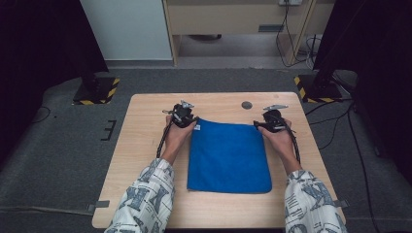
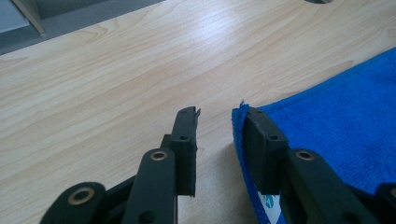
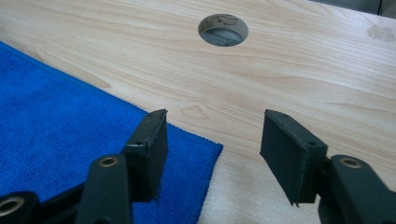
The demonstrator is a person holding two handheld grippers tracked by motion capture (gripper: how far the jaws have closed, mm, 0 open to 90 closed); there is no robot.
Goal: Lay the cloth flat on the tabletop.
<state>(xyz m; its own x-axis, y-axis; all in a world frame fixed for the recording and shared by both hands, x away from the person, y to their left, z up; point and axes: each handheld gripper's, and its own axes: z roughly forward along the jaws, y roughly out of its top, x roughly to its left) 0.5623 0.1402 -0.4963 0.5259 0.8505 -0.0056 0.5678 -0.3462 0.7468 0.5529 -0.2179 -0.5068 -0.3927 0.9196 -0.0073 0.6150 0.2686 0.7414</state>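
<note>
High view | blue cloth (image 1: 229, 157) flat on table (image 1: 145, 145) | left gripper (image 1: 185, 116) parted at far-left corner | right gripper (image 1: 272, 122) parted at far-right corner

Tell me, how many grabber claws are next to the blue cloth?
2. The left gripper is at the blue cloth's far left corner, the right gripper at its far right corner. Both are open, and neither has pinched the cloth yet.
</note>
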